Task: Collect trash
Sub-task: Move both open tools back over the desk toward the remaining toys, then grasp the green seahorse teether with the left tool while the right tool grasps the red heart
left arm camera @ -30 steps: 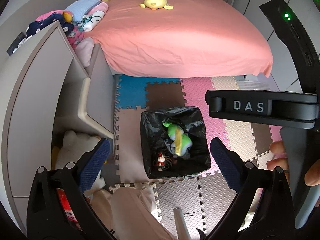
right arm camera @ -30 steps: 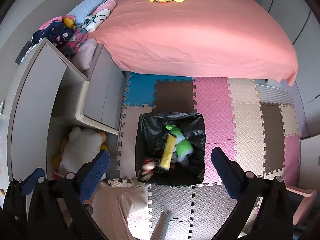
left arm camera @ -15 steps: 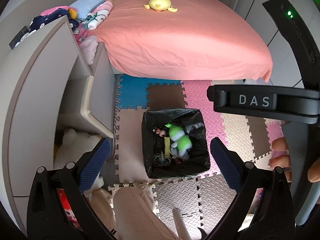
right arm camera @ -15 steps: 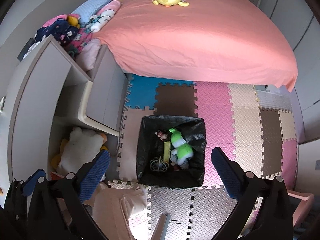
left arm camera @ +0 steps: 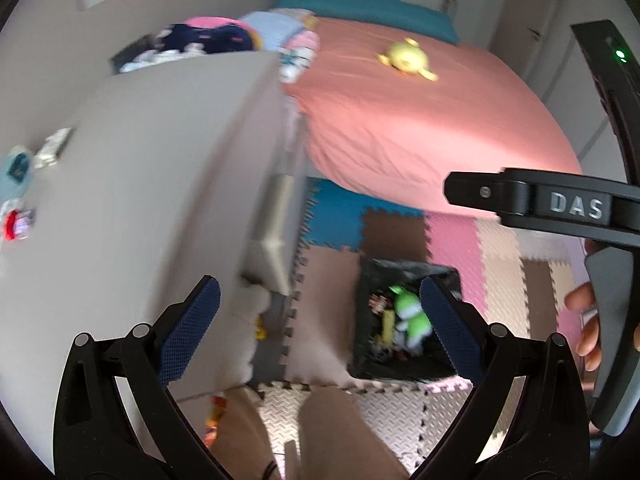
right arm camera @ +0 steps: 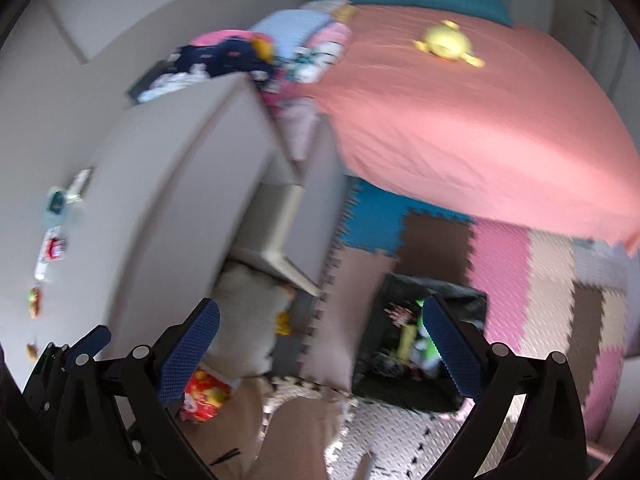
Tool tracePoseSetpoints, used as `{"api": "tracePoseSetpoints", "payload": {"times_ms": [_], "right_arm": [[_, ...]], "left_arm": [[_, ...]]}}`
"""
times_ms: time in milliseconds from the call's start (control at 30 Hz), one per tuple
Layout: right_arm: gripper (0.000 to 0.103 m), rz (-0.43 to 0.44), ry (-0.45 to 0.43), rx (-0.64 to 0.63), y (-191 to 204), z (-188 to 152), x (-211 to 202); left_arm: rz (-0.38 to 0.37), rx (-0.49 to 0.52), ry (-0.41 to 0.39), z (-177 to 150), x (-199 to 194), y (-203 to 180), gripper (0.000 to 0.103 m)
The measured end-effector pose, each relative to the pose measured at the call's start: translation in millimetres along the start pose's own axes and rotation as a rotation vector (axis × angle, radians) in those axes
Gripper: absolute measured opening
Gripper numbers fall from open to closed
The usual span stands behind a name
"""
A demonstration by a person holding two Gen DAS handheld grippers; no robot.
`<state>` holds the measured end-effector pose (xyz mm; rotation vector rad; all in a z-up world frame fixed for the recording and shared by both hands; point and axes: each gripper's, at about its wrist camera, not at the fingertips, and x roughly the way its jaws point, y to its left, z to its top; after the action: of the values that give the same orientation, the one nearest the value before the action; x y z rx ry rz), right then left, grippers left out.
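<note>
Now both grippers (left arm camera: 320,322) (right arm camera: 320,322) empty, wide apart.

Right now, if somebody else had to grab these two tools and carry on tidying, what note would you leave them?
Left hand-held gripper: open, holding nothing.
Right hand-held gripper: open, holding nothing.
Black-lined bin stands on the foam floor mats by the bed; it already holds several items, among them a green one and a yellow one.
Both views are blurred. Small bits lie on the grey desk top: a red-and-white piece, a teal one, and others too blurred to name.
Left to do: probably collect those desk bits and drop them in the bin. A red snack bag sits on the floor near the desk; check it too.
</note>
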<state>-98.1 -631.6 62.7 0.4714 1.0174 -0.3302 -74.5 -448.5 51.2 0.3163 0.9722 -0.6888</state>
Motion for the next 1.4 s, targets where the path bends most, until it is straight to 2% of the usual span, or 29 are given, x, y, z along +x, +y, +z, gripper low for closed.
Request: {"api": "tracePoseSetpoints", "payload": {"times_ms": [333, 433, 667, 1000, 1167, 1267, 1400], "right_arm": [[0.101, 0.086, 0.015, -0.208, 141, 30, 19], [0.101, 0.088, 0.018, -0.271, 181, 31, 24], [0.101, 0.165, 0.048, -0.393, 274, 30, 44], [0.101, 0.228, 0.095, -0.503, 377, 30, 71], [0.096, 0.251, 0.117, -0.558, 420, 29, 86], [0.090, 0.253, 0.133, -0.602, 452, 27, 100], [0.086, 0.258, 0.176, -0.644, 490, 23, 124]], "left_arm": [[0.118, -0.189, -0.072, -3, -44, 133, 0.097], [0.161, -0.242, -0.076, -9, -53, 171, 0.097], [0.238, -0.379, -0.080, -31, -73, 259, 0.097], [0.327, -0.551, -0.077, -61, -92, 367, 0.097], [0.383, -0.589, -0.066, -70, -92, 410, 0.097], [0.412, -0.609, -0.053, -74, -89, 437, 0.097], [0.420, -0.657, -0.037, -79, -84, 469, 0.097]]}}
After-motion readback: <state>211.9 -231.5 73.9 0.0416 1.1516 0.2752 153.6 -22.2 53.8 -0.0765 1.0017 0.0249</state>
